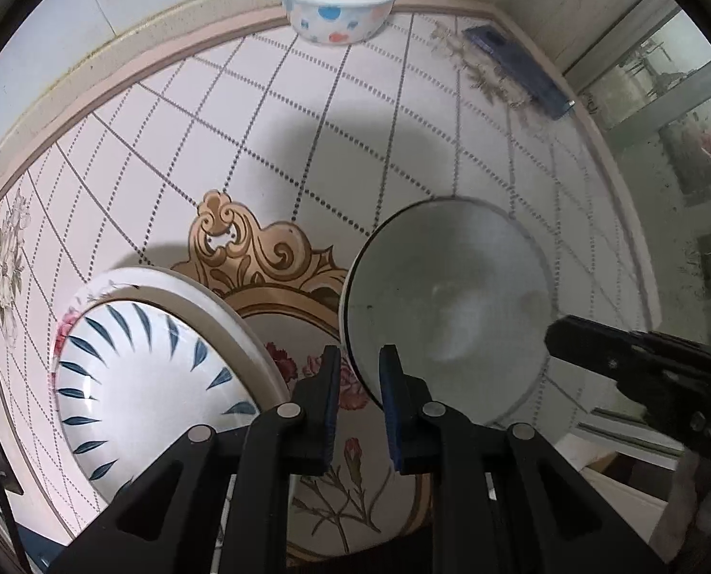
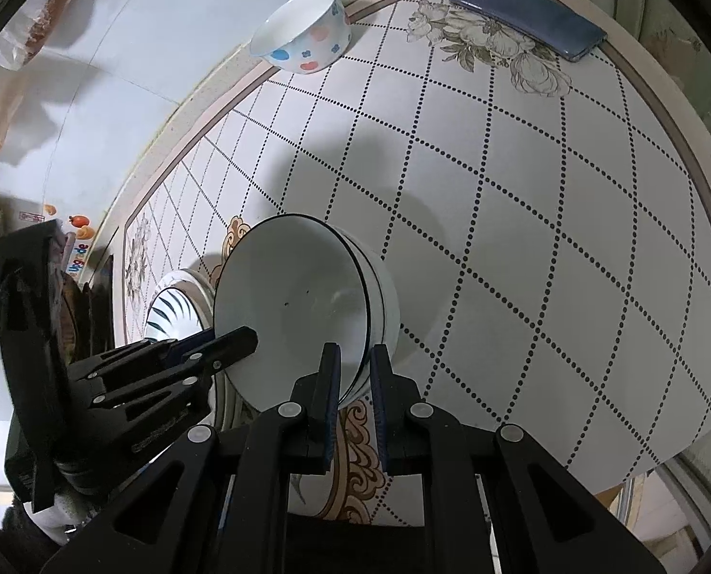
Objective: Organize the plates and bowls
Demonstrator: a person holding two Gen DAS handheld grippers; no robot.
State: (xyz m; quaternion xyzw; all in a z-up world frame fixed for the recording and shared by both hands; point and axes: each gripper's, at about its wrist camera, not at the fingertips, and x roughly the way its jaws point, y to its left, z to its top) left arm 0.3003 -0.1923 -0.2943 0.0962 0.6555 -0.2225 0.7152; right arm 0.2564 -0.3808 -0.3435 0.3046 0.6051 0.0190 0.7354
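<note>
A white bowl with a dark rim (image 1: pixel 451 306) (image 2: pixel 293 306) hangs tilted over the patterned table (image 1: pixel 307 143), held from both sides. My left gripper (image 1: pixel 360 353) (image 2: pixel 228 337) is shut on its left rim. My right gripper (image 2: pixel 355 350) (image 1: pixel 554 335) is shut on the opposite rim. To the left, a blue-leaf dish (image 1: pixel 140 382) (image 2: pixel 169 306) sits on a larger floral plate (image 1: pixel 197 282). A polka-dot bowl (image 1: pixel 338 0) (image 2: pixel 303 33) stands at the far edge by the wall.
A blue phone (image 1: pixel 518 67) (image 2: pixel 527 19) lies at the far right corner of the table. Plastic snack bags (image 2: pixel 1 95) hang on the wall to the left. A glass door (image 1: pixel 666 95) is on the right past the table's edge.
</note>
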